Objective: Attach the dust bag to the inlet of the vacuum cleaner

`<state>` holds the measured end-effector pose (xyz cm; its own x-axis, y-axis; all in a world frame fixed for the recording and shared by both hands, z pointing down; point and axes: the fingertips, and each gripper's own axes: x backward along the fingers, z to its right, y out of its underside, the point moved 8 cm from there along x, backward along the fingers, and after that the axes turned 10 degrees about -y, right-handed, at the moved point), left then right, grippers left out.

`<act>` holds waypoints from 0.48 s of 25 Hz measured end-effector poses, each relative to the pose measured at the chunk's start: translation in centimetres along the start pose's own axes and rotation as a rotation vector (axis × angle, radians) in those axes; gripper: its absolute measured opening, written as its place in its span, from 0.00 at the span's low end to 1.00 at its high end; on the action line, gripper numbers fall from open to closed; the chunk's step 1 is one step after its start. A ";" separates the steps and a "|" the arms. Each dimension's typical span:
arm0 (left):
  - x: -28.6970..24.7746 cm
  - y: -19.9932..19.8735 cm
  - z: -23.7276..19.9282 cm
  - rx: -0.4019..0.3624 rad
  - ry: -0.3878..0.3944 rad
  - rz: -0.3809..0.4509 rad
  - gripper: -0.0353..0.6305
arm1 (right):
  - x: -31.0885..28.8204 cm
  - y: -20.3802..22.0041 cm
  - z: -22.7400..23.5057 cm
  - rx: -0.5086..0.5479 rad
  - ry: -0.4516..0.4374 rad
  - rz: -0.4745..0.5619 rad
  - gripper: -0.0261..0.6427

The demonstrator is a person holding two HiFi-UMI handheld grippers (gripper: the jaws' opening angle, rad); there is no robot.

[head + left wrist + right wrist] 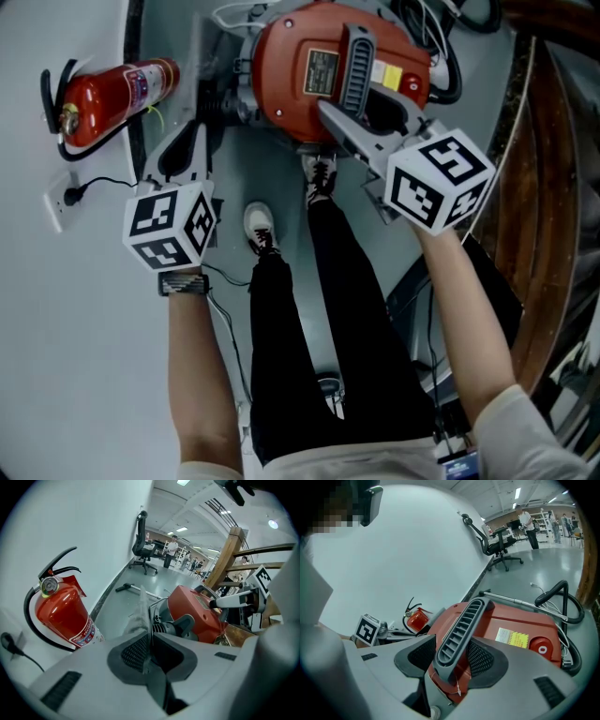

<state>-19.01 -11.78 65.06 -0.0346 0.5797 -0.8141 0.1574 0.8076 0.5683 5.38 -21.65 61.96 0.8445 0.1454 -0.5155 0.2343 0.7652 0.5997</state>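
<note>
I record my right gripper (454, 651) with jaws clamped on the grey handle (461, 620), steadying the vacuum cleaner (520, 620) on the floor (534, 569), while my left gripper (147, 644) has its jaws pinched on the dust bag (139, 616) just beside the machine, apparently for fitting.

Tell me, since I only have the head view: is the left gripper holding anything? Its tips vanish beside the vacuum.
Observer: Yes. The left gripper view shows the left gripper pinching a thin grey sheet, the edge of the dust bag.
Operator: Is the right one actually gripping?
Observer: The right gripper has a pad on either side of the grey ribbed handle, near its lower end.
Operator: Is the bag on the inlet?
Observer: The bag stands upright just left of the red vacuum cleaner, but no view shows the inlet clearly.
</note>
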 end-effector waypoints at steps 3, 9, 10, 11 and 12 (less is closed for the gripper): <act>0.1 0.0 -0.2 0.073 0.006 -0.009 0.09 | 0.0 0.0 0.0 0.002 -0.001 0.002 0.35; 0.1 0.2 -0.7 0.214 0.036 -0.004 0.09 | 0.0 0.0 0.0 0.000 -0.012 0.007 0.35; 0.1 0.2 -0.7 0.212 0.038 -0.005 0.09 | 0.0 0.0 0.0 0.000 -0.014 0.008 0.35; 0.1 0.1 -0.7 0.210 0.041 -0.006 0.09 | 0.0 0.0 0.1 0.001 -0.014 0.009 0.35; 0.0 0.1 -0.7 0.207 0.044 -0.006 0.09 | 0.0 0.0 0.1 0.004 -0.014 0.009 0.35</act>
<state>-19.64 -11.58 65.18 -0.0785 0.5825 -0.8091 0.3567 0.7742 0.5228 5.46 -21.68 62.01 0.8533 0.1439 -0.5013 0.2281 0.7614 0.6069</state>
